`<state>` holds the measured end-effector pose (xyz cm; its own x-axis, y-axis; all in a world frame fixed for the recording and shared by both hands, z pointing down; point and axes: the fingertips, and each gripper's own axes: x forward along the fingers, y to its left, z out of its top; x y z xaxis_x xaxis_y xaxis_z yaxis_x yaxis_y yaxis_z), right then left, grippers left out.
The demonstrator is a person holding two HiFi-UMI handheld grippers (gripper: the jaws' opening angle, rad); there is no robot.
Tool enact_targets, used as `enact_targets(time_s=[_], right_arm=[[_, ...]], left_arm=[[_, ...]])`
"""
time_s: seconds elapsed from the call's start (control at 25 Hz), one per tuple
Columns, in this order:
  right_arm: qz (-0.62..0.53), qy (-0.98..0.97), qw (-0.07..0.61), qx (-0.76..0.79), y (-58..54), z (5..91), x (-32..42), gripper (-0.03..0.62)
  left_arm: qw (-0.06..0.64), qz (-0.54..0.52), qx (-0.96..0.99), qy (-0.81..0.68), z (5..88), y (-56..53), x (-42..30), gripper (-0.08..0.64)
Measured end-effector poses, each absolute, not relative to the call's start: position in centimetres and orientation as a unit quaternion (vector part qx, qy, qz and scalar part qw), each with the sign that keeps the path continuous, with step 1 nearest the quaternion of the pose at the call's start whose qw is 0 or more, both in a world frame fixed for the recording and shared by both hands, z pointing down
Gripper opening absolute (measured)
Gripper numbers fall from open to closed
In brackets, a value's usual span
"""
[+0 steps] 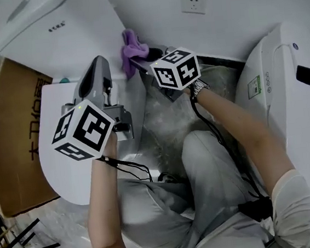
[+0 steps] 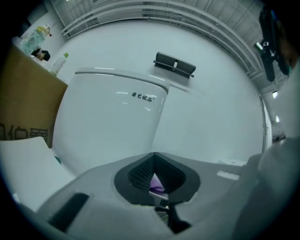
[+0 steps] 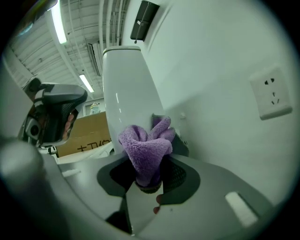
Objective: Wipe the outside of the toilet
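Head view is showing the right gripper point(image 3: 149, 177) pinching a bunched purple cloth point(image 1: 132, 47) at upper centre, beside the toilet point(image 1: 71, 33) tank (ready for wiping); the left gripper point(image 2: 153, 158) is idling, jaws closed, empty.

The cardboard box point(image 1: 13, 135) runs off the left edge of the head view, its print cut short, and the white fixture point(image 1: 282, 80) on the right is clipped the same way. The label on the toilet point(image 2: 112, 117) is too small to read. The purple cloth point(image 3: 145, 150) hides the pad tips of the right gripper point(image 3: 149, 180) — and a purple sliver point(image 2: 157, 183) between the jaws of the left gripper point(image 2: 153, 159) is too small to name.
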<state>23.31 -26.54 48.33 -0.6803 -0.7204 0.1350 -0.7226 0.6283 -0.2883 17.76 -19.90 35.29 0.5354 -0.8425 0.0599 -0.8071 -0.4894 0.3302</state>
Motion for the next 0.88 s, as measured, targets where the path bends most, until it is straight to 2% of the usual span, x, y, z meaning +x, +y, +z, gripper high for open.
enact_targets(time_s=[0.2, 0.48, 0.68, 0.88], right_arm=[[0.159, -0.903, 0.027, 0.399, -26.4, 50.9, 23.1, 0.135], [0.19, -0.886, 0.028, 0.422, -27.2, 55.8, 23.6, 0.135], [0.21, -0.876, 0.052, 0.431, -27.3, 58.7, 23.4, 0.135], [0.23, -0.877, 0.103, 0.409, -26.4, 59.3, 24.2, 0.138]], left_arm=[[0.15, -0.07, 0.85, -0.5, 34.8, -19.2, 17.3, 0.006], [0.072, -0.012, 0.886, -0.458, 35.8, -19.0, 19.8, 0.006], [0.092, -0.041, 0.881, -0.463, 35.8, -19.4, 18.6, 0.006], [0.106, -0.06, 0.871, -0.476, 35.6, -19.4, 17.2, 0.006]])
